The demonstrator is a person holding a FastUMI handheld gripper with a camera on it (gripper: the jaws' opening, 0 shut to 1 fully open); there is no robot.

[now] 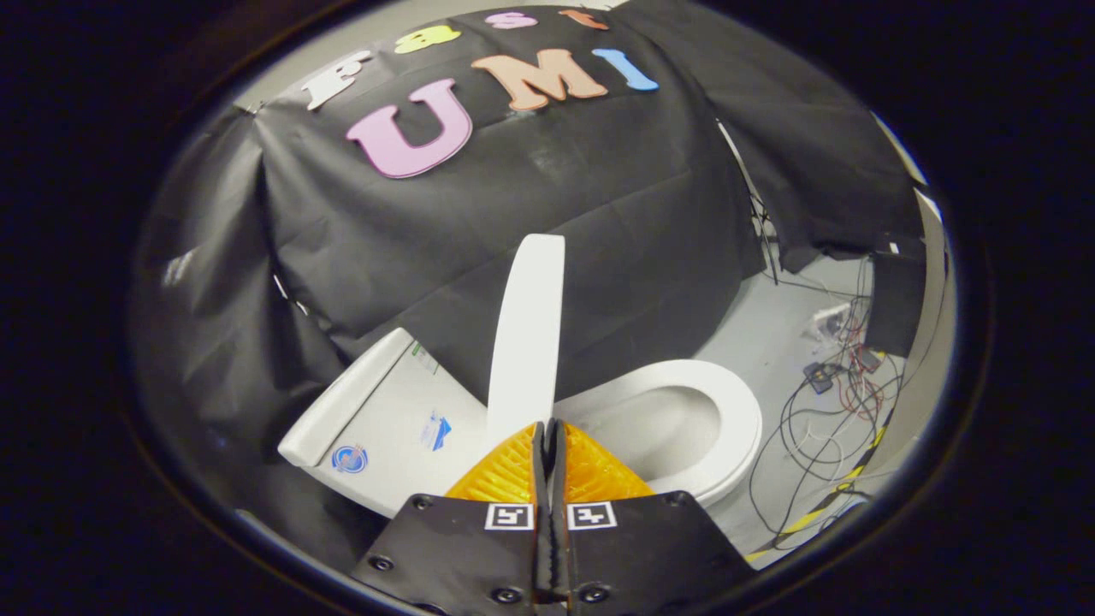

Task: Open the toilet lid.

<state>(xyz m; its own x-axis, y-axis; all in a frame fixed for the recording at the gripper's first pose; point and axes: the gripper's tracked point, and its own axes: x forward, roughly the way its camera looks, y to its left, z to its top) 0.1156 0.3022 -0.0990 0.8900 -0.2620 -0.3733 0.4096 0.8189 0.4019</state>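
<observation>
The white toilet lid (529,325) stands raised and I see it edge-on, rising just beyond my fingertips. To its left is the white tank (376,419) with small stickers on it. To its right the seat ring (727,402) lies down around the uncovered bowl (650,428). My gripper (547,426) is shut, its two fingers pressed together with nothing between them. The fingertips sit right at the lid's lower end, and I cannot tell whether they touch it.
The black cloth wall (479,231) hangs close behind the toilet. On the grey floor (770,334) to the right lie tangled cables (821,419), a dark box (894,299) and a strip of yellow-black tape (855,470).
</observation>
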